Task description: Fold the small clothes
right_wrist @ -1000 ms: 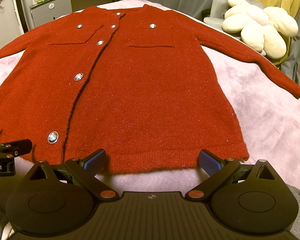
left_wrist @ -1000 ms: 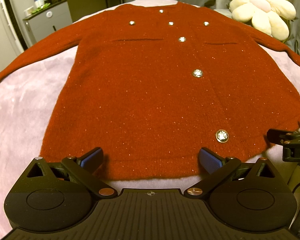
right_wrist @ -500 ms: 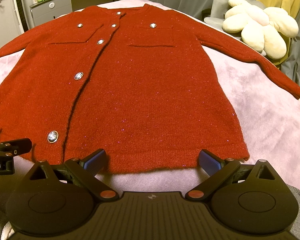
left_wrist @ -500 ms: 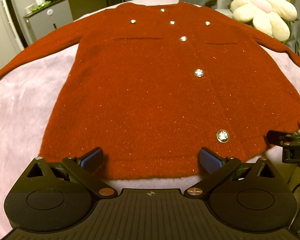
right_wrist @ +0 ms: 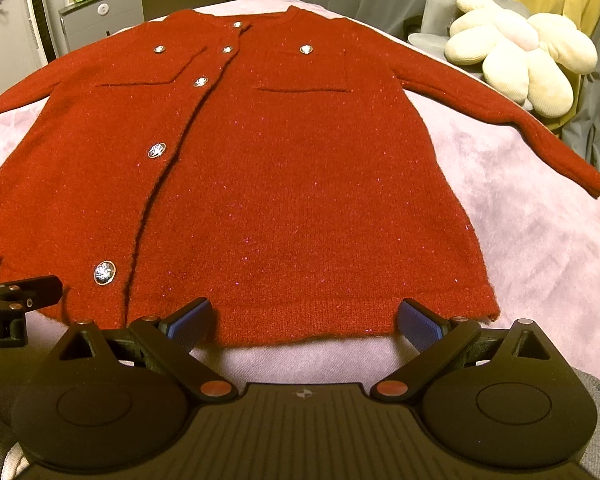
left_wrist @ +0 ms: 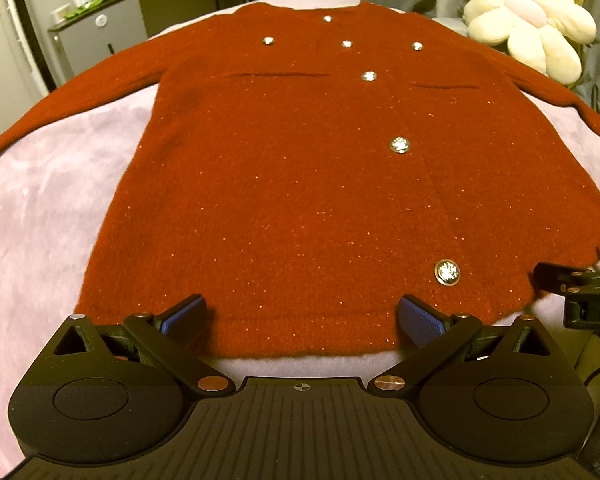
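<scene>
Pink plush fabric [left_wrist: 40, 216] covers the surface in the left wrist view, and a red cardigan [left_wrist: 300, 184] lies flat on it, filling the centre of the frame with its neckline toward the top and its hem toward the bottom. Silver buttons run down its front, the lowest button [left_wrist: 447, 272] sitting at lower right near the hem. One sleeve stretches toward the left edge of the frame. The left gripper [left_wrist: 302, 316] sits at the bottom centre, its jaws spread wide with nothing between them, the blue pads [left_wrist: 184, 314] resting at the hem line. Part of the right gripper [left_wrist: 580, 292] pokes in at the right edge, just beside the hem corner. A cream flower-shaped cushion [left_wrist: 528, 28] sits at upper right, a grey cabinet [left_wrist: 96, 36] at upper left.

Seen from the right wrist view, the same cardigan [right_wrist: 284, 184] spreads across the pink surface [right_wrist: 540, 248], one sleeve reaching to the right edge of the frame. The right gripper [right_wrist: 302, 318] at bottom centre is also wide open and empty, its blue pads [right_wrist: 420, 324] at the hem. The left gripper [right_wrist: 16, 300] shows at the left edge, near the lowest button [right_wrist: 104, 272]. The cushion [right_wrist: 520, 60] lies at upper right.
</scene>
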The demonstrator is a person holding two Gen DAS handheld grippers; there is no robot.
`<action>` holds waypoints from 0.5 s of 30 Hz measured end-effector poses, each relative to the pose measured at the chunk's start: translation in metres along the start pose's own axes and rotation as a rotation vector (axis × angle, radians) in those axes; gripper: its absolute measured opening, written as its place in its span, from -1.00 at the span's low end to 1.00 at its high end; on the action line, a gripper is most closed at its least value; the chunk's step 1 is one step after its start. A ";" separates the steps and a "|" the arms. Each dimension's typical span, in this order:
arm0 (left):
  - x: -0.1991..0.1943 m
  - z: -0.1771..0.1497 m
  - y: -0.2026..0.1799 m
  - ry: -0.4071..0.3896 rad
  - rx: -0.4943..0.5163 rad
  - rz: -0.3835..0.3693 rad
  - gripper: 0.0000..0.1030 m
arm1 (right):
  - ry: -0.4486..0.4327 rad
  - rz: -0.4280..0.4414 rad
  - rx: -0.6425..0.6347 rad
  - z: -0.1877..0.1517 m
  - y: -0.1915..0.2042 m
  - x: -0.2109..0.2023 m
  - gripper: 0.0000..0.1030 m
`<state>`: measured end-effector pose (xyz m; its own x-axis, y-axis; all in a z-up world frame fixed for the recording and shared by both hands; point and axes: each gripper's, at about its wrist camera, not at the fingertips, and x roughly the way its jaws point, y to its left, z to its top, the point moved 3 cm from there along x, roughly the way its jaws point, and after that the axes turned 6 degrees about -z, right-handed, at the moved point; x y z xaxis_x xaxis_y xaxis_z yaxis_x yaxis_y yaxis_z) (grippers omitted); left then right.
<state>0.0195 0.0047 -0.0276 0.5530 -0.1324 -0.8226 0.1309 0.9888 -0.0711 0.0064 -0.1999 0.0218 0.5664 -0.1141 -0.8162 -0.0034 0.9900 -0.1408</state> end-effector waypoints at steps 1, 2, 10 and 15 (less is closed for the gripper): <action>0.000 0.000 0.000 0.000 0.000 0.000 1.00 | 0.001 0.000 0.000 0.000 -0.001 0.000 0.92; 0.000 0.000 0.000 0.000 0.001 0.000 1.00 | 0.001 0.000 0.001 0.000 -0.001 0.000 0.92; 0.001 0.000 0.002 0.007 -0.006 -0.006 1.00 | 0.001 -0.005 -0.002 0.000 -0.001 0.001 0.92; 0.001 0.000 0.002 0.008 -0.005 -0.004 1.00 | 0.001 -0.006 -0.002 0.000 0.000 0.001 0.92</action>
<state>0.0208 0.0063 -0.0283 0.5459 -0.1358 -0.8267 0.1288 0.9887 -0.0774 0.0071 -0.2004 0.0213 0.5659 -0.1203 -0.8157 -0.0013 0.9892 -0.1468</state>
